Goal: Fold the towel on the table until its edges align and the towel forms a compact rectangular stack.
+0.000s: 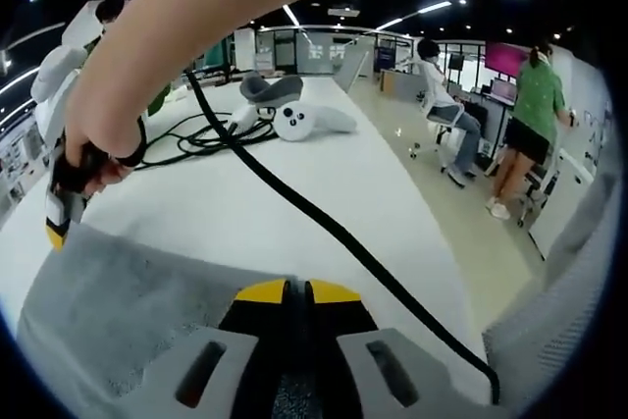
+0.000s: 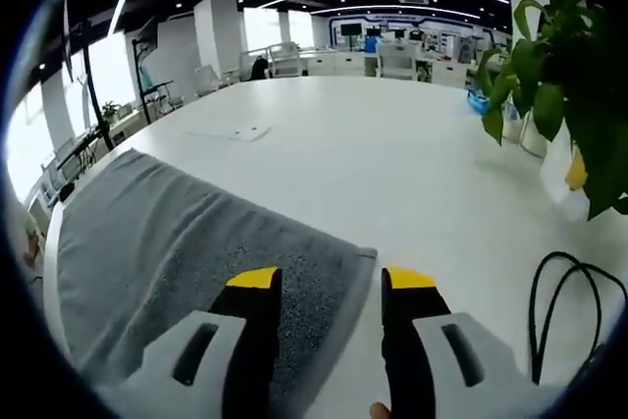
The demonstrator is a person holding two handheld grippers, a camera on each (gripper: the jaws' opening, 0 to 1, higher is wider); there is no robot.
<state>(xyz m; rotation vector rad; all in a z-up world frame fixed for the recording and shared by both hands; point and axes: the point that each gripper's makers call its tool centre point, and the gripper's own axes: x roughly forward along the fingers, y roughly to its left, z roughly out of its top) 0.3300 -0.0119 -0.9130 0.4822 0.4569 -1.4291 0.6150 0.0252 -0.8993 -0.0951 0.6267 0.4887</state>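
The grey towel (image 1: pixel 128 301) lies spread on the white table (image 1: pixel 324 174). My left gripper (image 1: pixel 297 291) sits low at the towel's near edge, its yellow-tipped jaws pressed together with grey cloth pinched between them. A person's arm crosses the top of the left gripper view, and its hand holds the right gripper (image 1: pixel 57 205) at the towel's far left corner. In the right gripper view the towel (image 2: pixel 186 242) stretches away to the left. My right gripper (image 2: pixel 331 280) is open, and the towel's corner edge lies between its jaws.
A black cable (image 1: pixel 324 223) runs diagonally over the table past the towel. A white headset with controllers (image 1: pixel 294 120) sits further back. Two people (image 1: pixel 530 115) are on the floor at right. A potted plant (image 2: pixel 559 66), a cable loop (image 2: pixel 579 291) and a paper sheet (image 2: pixel 231 131) are on the table.
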